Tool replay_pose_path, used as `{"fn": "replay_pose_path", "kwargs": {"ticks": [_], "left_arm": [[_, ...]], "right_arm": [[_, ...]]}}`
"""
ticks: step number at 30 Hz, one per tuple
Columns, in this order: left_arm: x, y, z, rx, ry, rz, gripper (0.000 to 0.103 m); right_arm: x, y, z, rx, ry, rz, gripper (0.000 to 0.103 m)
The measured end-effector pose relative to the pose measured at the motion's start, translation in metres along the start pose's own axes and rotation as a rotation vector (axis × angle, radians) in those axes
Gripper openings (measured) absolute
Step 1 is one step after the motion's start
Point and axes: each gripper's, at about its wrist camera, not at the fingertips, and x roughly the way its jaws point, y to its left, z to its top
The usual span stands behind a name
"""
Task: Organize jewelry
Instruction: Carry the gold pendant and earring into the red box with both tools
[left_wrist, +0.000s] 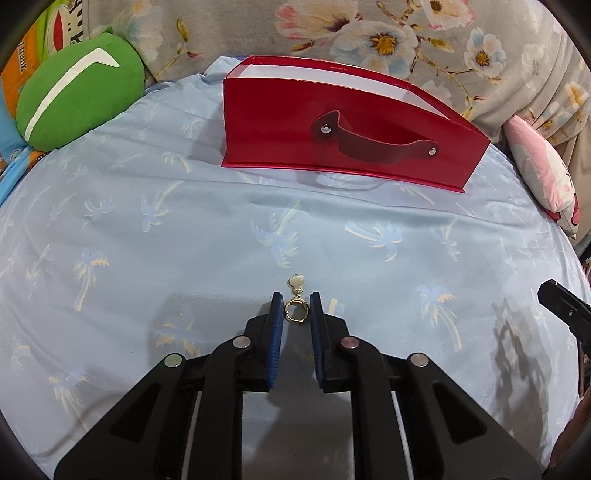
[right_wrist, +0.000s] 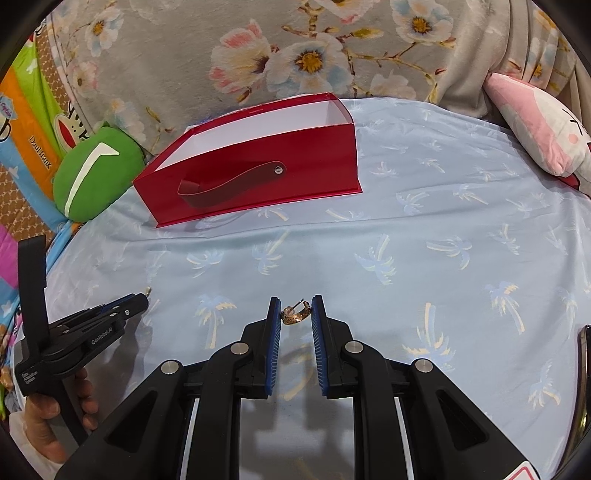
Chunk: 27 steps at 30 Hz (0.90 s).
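A red open box (left_wrist: 332, 129) with a strap handle stands on the light blue bedsheet; it also shows in the right wrist view (right_wrist: 258, 173). My left gripper (left_wrist: 296, 310) is shut on a gold earring with a pearl drop (left_wrist: 295, 301), pinched between its blue pads at the tips. My right gripper (right_wrist: 295, 314) is shut on a gold hoop earring (right_wrist: 293, 314), held the same way. The left gripper also shows in the right wrist view (right_wrist: 140, 299) at the lower left, with the earring's tip poking out. Both grippers hover low over the sheet, well short of the box.
A green plush cushion (left_wrist: 77, 92) lies left of the box and a pink plush pillow (right_wrist: 535, 133) lies at the right. A floral blanket (right_wrist: 295, 44) rises behind the box. The bedsheet (left_wrist: 184, 240) has palm prints.
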Motion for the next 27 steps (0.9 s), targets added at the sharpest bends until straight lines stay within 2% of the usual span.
{"fn": "replay_pose_path", "kwargs": {"ticks": [6, 11, 20, 27], "left_arm": [[-0.015, -0.004, 0.006, 0.001, -0.028, -0.017, 0.014], [-0.035, -0.010, 0.026, 0.019, -0.084, -0.028, 0.014], [-0.056, -0.025, 0.092, 0.075, -0.204, -0.027, 0.014], [-0.048, -0.031, 0.152, 0.095, -0.272, 0.004, 0.014]], "right_arm": [[-0.009, 0.006, 0.009, -0.010, -0.026, 0.009, 0.015], [-0.017, 0.013, 0.028, -0.040, -0.064, 0.022, 0.015], [-0.014, 0.025, 0.086, -0.098, -0.143, 0.047, 0.015], [0.010, 0.030, 0.145, -0.120, -0.174, 0.060, 0.015]]}}
